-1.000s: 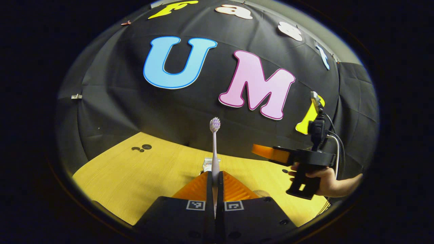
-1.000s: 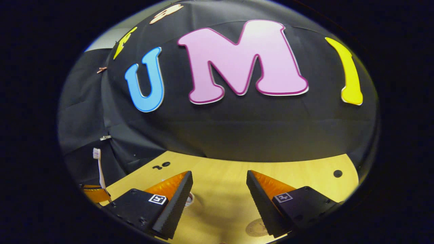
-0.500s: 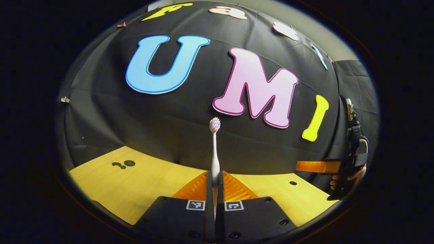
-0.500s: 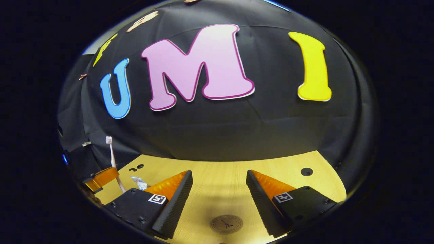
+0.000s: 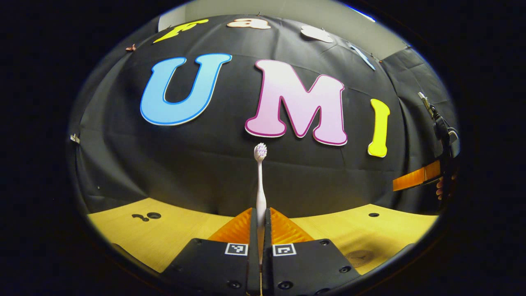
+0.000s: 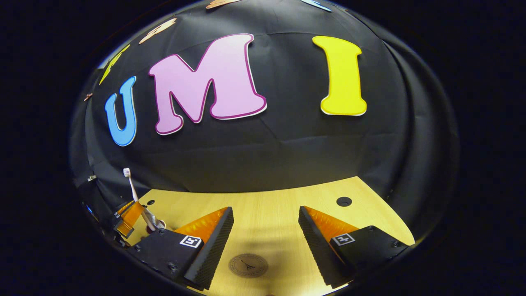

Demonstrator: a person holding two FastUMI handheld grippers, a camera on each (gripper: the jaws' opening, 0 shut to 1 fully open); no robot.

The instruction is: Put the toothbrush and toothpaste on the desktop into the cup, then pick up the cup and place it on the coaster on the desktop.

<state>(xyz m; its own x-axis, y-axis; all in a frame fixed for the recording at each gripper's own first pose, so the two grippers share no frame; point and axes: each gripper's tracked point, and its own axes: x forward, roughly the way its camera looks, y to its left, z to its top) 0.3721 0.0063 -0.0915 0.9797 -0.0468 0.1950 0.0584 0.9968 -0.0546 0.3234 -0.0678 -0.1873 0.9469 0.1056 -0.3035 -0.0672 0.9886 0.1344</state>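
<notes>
Two tools are in use. The left tool (image 5: 259, 224) is closed on the toothbrush (image 5: 259, 181), gripping its lower handle, so the brush stands upright with the bristle head at 12 o'clock in the left gripper view. The right tool (image 6: 266, 230) is wide open and holds nothing; it hangs above the desk (image 6: 271, 205), with the round coaster (image 6: 248, 265) lying just under it at 6 o'clock. In the right gripper view the left tool (image 6: 128, 214) appears far at 8 o'clock, its brush leaning a little. I cannot pick out the cup or the toothpaste with certainty. The risk, as I judge it, is that the thin handle turns or slips between the fingers when the brush is tipped toward the cup, because only a short part of it is held; its long free end could also knock the cup rim. The desk has much open room in the middle, and its far edge meets the cloth wall at 12 o'clock, so movement there is limited.
</notes>
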